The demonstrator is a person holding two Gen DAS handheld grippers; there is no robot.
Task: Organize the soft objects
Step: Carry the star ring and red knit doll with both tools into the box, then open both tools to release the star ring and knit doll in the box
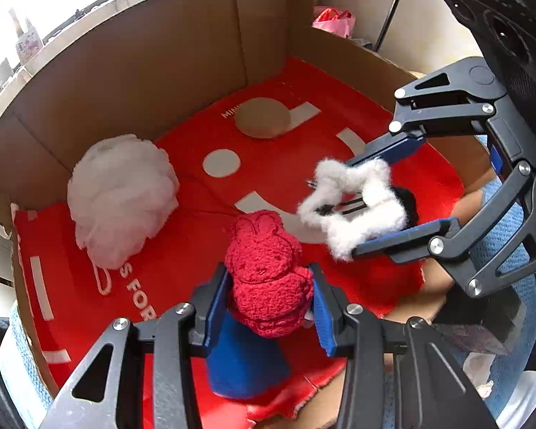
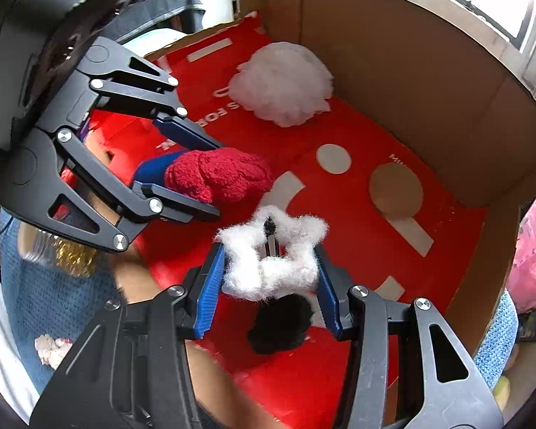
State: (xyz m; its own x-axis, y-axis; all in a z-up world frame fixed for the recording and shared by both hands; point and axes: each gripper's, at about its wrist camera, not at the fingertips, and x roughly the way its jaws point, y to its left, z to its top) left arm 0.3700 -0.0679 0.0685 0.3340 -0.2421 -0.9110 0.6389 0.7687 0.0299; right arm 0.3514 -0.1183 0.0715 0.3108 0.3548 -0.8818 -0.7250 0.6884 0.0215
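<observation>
My left gripper (image 1: pixel 269 275) is shut on a red knitted toy (image 1: pixel 268 271) with a blue base, and holds it just above the red floor (image 1: pixel 303 164) of a cardboard box (image 1: pixel 142 71). The right wrist view shows the same left gripper (image 2: pixel 217 180) and red toy (image 2: pixel 221 175) at its upper left. My right gripper (image 2: pixel 268 250) is shut on a white fuzzy toy (image 2: pixel 275 268) with a black part (image 2: pixel 282 321) hanging below. From the left wrist, the right gripper (image 1: pixel 353 207) and white toy (image 1: pixel 353 207) are beside the red one. A white fluffy ball (image 1: pixel 121 196) (image 2: pixel 282 82) lies in the box near its wall.
High cardboard walls (image 2: pixel 411 71) close in the box on the far sides. A blue knitted cloth (image 2: pixel 53 296) lies under the box, with a small cream soft item (image 2: pixel 51 350) on it. A pink bag (image 2: pixel 532 268) sits outside the box.
</observation>
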